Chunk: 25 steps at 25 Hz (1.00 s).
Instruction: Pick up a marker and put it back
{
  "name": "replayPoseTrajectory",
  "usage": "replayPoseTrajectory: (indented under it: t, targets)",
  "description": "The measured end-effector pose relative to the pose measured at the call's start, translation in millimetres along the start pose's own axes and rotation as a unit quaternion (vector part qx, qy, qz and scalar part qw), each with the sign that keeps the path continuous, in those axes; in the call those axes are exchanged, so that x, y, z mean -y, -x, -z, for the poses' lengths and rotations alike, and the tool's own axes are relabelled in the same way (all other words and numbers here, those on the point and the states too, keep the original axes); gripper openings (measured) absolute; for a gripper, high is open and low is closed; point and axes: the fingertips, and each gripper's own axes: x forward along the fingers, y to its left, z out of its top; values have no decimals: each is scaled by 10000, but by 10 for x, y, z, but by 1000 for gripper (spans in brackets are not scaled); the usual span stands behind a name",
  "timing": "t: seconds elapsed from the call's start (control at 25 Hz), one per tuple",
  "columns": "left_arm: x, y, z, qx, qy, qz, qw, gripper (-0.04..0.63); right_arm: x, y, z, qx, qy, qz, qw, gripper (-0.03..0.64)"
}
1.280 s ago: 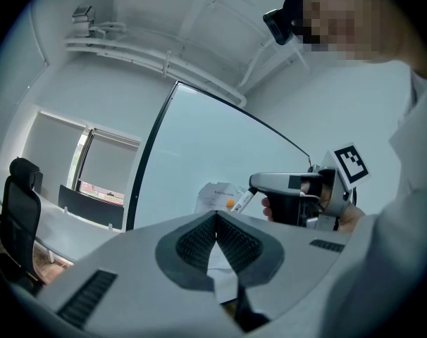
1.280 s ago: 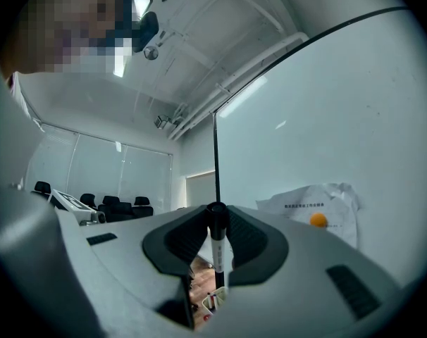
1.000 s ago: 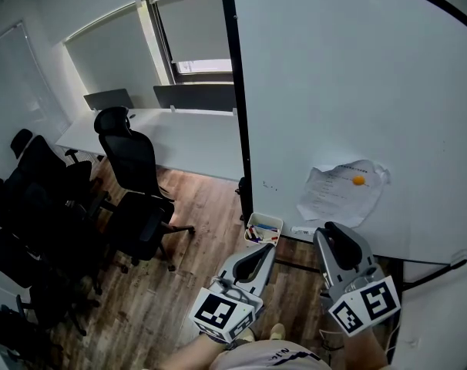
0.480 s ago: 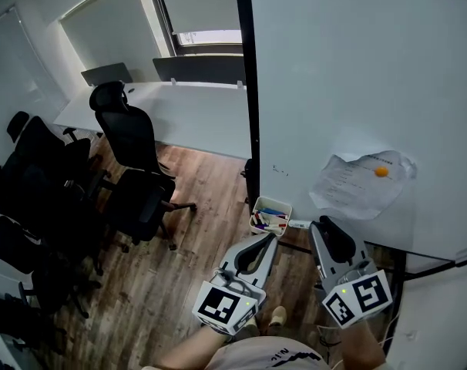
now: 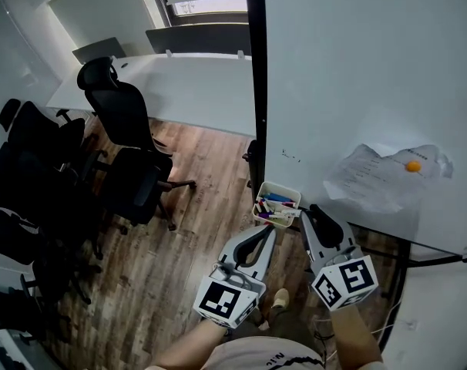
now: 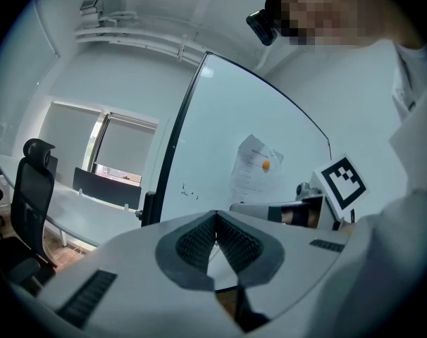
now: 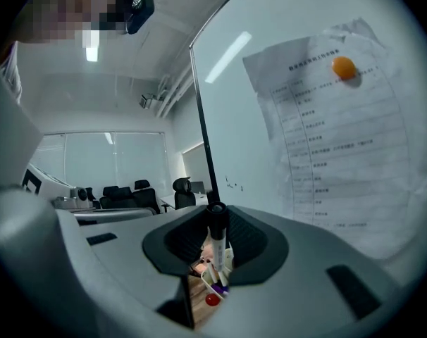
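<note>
A small white box [image 5: 277,204] of coloured markers hangs at the lower edge of the whiteboard [image 5: 357,68]. My right gripper [image 5: 308,211] is just right of the box, shut on a white marker [image 5: 293,213] with a black cap. That marker [image 7: 216,239] stands upright between the pads in the right gripper view, above the box [image 7: 208,279]. My left gripper [image 5: 266,231] hangs below the box, apart from it. Its pads meet in the left gripper view, so the left gripper [image 6: 215,218] is shut and holds nothing.
A sheet of paper [image 5: 384,177] is pinned to the whiteboard by an orange magnet [image 5: 413,166]. Black office chairs [image 5: 118,122] and a long white desk [image 5: 187,99] stand to the left on a wooden floor. The board's black frame post [image 5: 257,91] runs down to the box.
Both grippers have come nearer the marker box over the last second. The marker's tip has moved from right of the box to its right edge. The right gripper's hold has not changed.
</note>
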Motion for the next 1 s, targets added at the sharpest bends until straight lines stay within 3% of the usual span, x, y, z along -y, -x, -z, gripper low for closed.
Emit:
replayPoseTrajectory:
  t: [0.36,0.6,0.8,1.0]
  targets:
    - [-149,-103,394,-172,101,6,9998,11,222,-359,831,-394,-476,29,9981,89]
    - [-261,-115,664,-345,208,5,9992,11,205,-475,1323,-693,-466,-11,9965,89]
    - [-303,-120,842,-540,263,-13,9982,11,200,-517,1564,-993,-247,-46,9947,89]
    - [-253,-137,807,-481,229,56,9986,11,205,-467,1580,-1062,-146,-29,9942,95]
